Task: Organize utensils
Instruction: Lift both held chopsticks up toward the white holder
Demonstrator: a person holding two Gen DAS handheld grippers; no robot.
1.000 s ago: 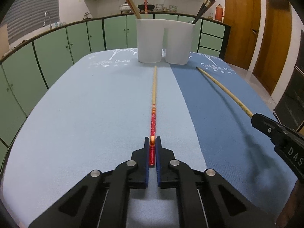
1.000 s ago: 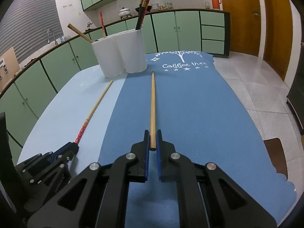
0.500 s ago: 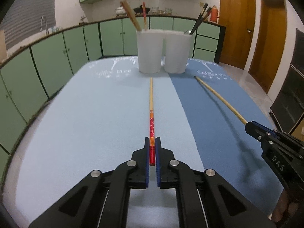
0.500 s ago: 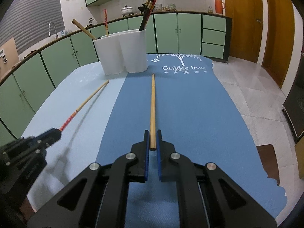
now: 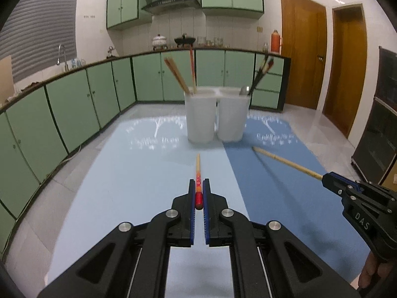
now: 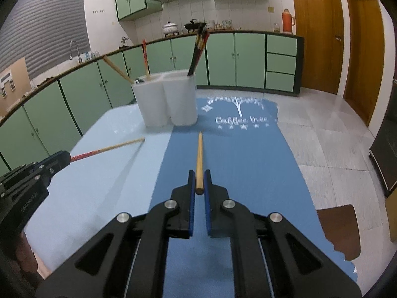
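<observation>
While each gripper clamps chopstick, white holder [image 5: 215, 116] stands ahead, holding utensils.

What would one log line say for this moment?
left gripper: shut on red-handled chopstick | right gripper: shut on plain chopstick | white holder: ahead

Red chopstick [image 5: 198, 183] in left claw [image 5: 198, 193]
</observation>
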